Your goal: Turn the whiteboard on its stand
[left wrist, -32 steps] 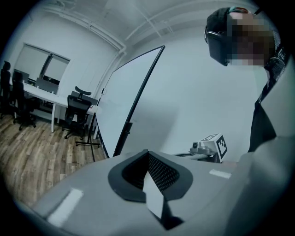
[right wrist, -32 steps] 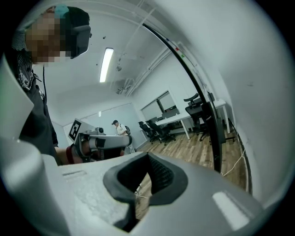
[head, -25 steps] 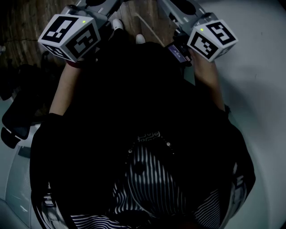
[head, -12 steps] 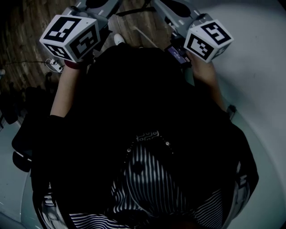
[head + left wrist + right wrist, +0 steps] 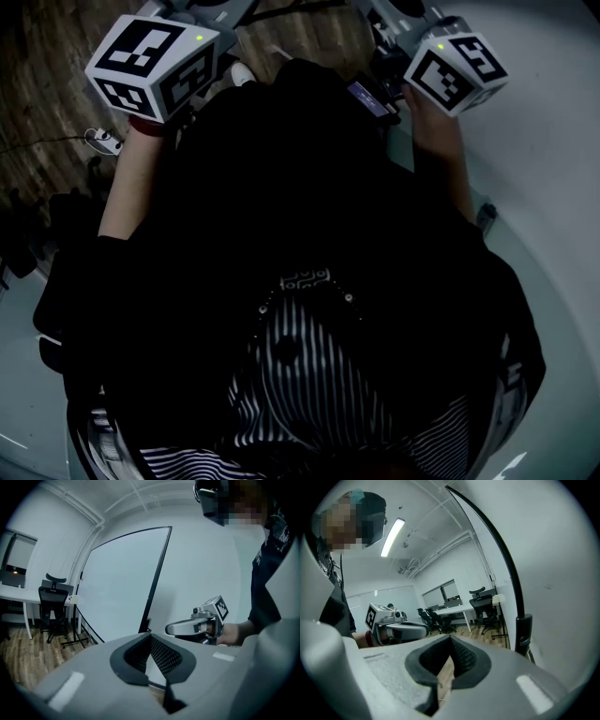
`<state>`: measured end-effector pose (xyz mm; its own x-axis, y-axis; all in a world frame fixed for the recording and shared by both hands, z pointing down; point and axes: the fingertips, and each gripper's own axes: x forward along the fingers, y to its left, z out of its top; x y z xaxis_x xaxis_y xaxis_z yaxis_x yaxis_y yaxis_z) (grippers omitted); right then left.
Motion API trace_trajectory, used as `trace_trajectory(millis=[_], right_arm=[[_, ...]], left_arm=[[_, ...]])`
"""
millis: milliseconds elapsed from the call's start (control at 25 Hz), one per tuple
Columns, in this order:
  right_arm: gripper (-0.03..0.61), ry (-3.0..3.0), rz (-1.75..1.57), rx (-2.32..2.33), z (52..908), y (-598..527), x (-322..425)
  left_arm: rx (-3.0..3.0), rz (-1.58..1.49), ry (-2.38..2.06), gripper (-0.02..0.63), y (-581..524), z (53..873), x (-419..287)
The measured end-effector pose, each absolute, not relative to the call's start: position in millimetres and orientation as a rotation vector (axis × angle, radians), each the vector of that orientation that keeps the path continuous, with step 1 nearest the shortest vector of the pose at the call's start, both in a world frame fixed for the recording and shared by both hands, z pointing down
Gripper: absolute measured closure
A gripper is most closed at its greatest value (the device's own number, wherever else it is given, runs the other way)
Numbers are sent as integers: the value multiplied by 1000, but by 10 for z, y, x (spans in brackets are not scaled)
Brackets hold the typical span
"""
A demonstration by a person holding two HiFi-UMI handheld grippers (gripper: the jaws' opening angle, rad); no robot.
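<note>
Whiteboard (image 5: 122, 583) upright on wood floor (image 5: 18, 653); chair (image 5: 52, 606), desk (image 5: 11, 592) beyond, apparently office. Left tongs (image 5: 150, 634), right tongs (image 5: 450, 639) closed, empty.

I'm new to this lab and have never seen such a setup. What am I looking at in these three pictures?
There is no robot here. A person holds a hand tool in each hand, and each tool ends in two jaws. The dark picture comes from a camera on the person's head that looks down their own body. The cubes with square markers at the top are part of the tools.

The other two pictures come from cameras riding on the tools. The left gripper view shows the whiteboard standing on a wooden floor, with a chair behind. The right gripper view shows the same board close by at the right, and office desks further off.

Both pairs of jaws are together and hold nothing, and neither seems to touch the whiteboard.
</note>
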<state>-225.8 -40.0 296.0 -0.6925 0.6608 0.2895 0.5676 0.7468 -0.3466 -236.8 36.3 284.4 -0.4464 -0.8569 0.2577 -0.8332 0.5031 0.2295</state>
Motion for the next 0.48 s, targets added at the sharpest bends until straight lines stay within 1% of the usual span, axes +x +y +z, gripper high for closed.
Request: trace_trajectory(millis=[200, 360, 480], right_arm=[[578, -2565, 330, -943, 2982, -587, -2412], [578, -2554, 346, -955, 2852, -693, -2605], [578, -2561, 345, -959, 2828, -828, -2776]], left_arm=[[1440, -133, -2376, 611, 87, 2886, -2508], [1449, -172, -2372, 611, -151, 2693, -2702], [1452, -139, -2355, 611, -332, 2701, -2815]])
